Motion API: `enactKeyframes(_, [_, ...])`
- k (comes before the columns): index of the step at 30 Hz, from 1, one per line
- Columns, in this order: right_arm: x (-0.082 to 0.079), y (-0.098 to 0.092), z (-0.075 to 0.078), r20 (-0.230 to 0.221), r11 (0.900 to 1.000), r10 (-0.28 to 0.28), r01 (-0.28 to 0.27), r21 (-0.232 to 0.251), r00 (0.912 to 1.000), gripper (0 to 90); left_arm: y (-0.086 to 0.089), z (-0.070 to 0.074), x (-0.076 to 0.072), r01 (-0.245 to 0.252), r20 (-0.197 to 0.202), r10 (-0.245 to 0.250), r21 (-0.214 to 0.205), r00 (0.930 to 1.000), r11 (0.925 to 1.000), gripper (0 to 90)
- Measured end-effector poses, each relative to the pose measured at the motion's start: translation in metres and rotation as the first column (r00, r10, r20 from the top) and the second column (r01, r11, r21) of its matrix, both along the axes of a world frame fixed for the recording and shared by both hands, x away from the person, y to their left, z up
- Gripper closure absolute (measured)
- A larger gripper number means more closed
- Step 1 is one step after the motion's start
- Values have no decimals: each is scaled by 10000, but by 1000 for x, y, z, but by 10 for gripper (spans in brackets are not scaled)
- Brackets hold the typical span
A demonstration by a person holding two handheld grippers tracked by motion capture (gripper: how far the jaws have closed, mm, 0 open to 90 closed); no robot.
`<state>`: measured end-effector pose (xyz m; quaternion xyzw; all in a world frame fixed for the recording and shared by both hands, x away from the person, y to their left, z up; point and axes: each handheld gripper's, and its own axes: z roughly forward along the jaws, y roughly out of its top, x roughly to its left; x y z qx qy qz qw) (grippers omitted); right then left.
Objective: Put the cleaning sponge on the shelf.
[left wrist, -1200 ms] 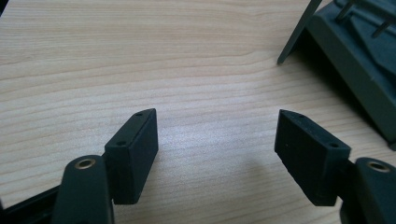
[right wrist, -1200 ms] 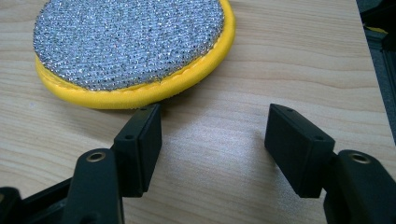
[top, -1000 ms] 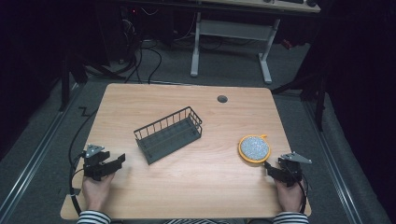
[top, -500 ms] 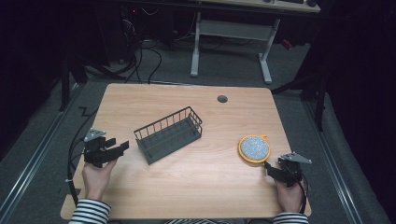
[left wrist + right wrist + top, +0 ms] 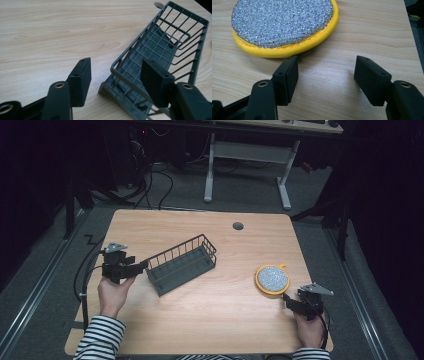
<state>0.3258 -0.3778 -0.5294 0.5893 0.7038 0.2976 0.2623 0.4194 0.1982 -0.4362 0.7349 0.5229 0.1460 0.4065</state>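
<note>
Left gripper point(image 5: 113, 75): jaws half spread and just been closing, straddling the near end wall of the wire basket point(image 5: 160, 55), pads not yet pressing. The basket lies near the middle of the surface point(image 5: 200, 320). Recommended: centre the end rim between the pads, close squarely on the wire, then lift level. Right gripper point(image 5: 325, 75): jaws spread, empty, just beside the yellow scouring pad point(image 5: 284, 25), which lies to the basket's right.

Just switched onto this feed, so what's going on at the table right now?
A person holds a gripper in each hand. The left gripper straddles the near end wall of the wire basket, its jaws just closing but not yet pressing. The right gripper is open on the table, just short of the yellow scouring pad.
</note>
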Motion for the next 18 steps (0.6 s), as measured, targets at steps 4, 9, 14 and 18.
enactKeyframes(4, [0, 0, 0, -11, 10000, -10, 10, 19, 10000, 363, -6, -5, 9, 34, -259, -28, 238, 9997, 9997, 477])
enactKeyframes(9, [0, 0, 0, -12, 10000, -3, 3, 17, 10000, 363, -10, -9, 13, 112, -385, -98, 383, 9992, 9992, 544])
enactKeyframes(14, [0, 0, 0, -9, 10000, 10, -10, 13, 10000, 362, -13, -13, 16, 226, -467, -207, 404, 9987, 9989, 609])
enactKeyframes(18, [0, 1, 0, -11, 10000, -4, 4, 25, 10000, 362, -16, -15, 18, 288, -506, -272, 307, 9983, 9991, 648])
